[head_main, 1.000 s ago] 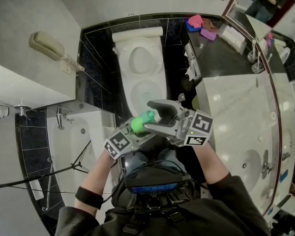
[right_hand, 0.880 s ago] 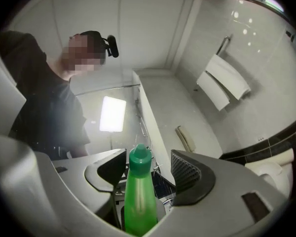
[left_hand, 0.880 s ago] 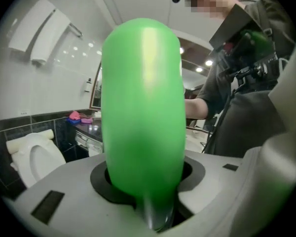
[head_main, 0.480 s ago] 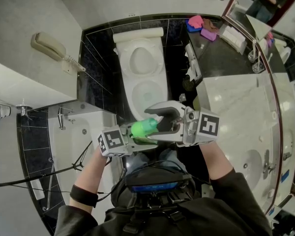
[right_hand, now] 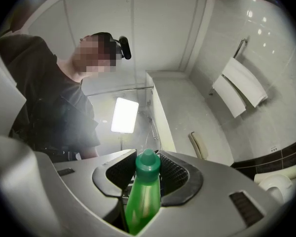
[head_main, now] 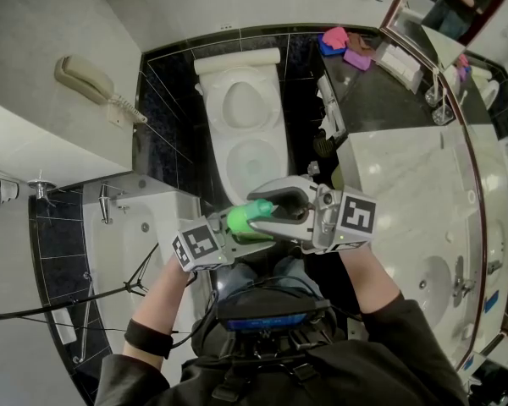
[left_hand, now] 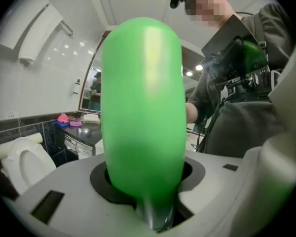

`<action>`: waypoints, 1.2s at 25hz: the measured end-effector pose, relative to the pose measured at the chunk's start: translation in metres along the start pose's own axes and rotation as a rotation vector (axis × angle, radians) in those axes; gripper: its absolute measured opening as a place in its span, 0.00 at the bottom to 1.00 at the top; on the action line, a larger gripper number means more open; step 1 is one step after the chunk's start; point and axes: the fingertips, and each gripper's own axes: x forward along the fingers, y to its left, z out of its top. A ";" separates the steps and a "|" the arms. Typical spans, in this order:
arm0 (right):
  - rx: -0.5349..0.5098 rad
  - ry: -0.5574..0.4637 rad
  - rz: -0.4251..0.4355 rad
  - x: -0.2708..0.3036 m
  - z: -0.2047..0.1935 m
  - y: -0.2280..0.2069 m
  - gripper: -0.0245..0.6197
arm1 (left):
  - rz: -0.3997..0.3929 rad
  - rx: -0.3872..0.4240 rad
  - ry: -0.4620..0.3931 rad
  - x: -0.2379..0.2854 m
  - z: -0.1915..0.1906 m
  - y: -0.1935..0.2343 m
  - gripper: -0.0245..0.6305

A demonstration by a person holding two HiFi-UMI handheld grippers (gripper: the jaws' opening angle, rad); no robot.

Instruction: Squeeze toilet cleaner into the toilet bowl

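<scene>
One toilet (head_main: pixel 241 134) amid black tiles (head_main: pixel 165 146), marble vanity (head_main: pixel 402 197) beside

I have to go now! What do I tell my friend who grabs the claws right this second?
The left claw is shut on the body of the green bottle, holding it up in front of the chest.
The right claw has just been closing round the cap, and its pads look to be on it.
The toilet bowl is ahead and below, with its lid up.
Done: bottle picked up, cap gripped, cap still on.
Left: probably open the cap, point the bottle over the bowl, and squeeze.
</scene>
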 end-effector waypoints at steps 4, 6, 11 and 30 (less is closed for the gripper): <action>0.068 0.032 -0.059 -0.004 -0.010 -0.010 0.30 | 0.153 0.040 0.041 0.001 -0.006 0.018 0.33; 0.075 0.042 -0.102 -0.006 -0.016 -0.018 0.30 | 0.243 0.057 0.051 0.001 -0.011 0.029 0.33; 0.171 0.076 -0.204 -0.011 -0.030 -0.034 0.30 | 0.471 0.102 0.055 0.000 -0.019 0.056 0.33; 0.495 0.169 -0.508 -0.016 -0.077 -0.074 0.32 | 0.901 0.089 0.114 -0.017 -0.073 0.112 0.33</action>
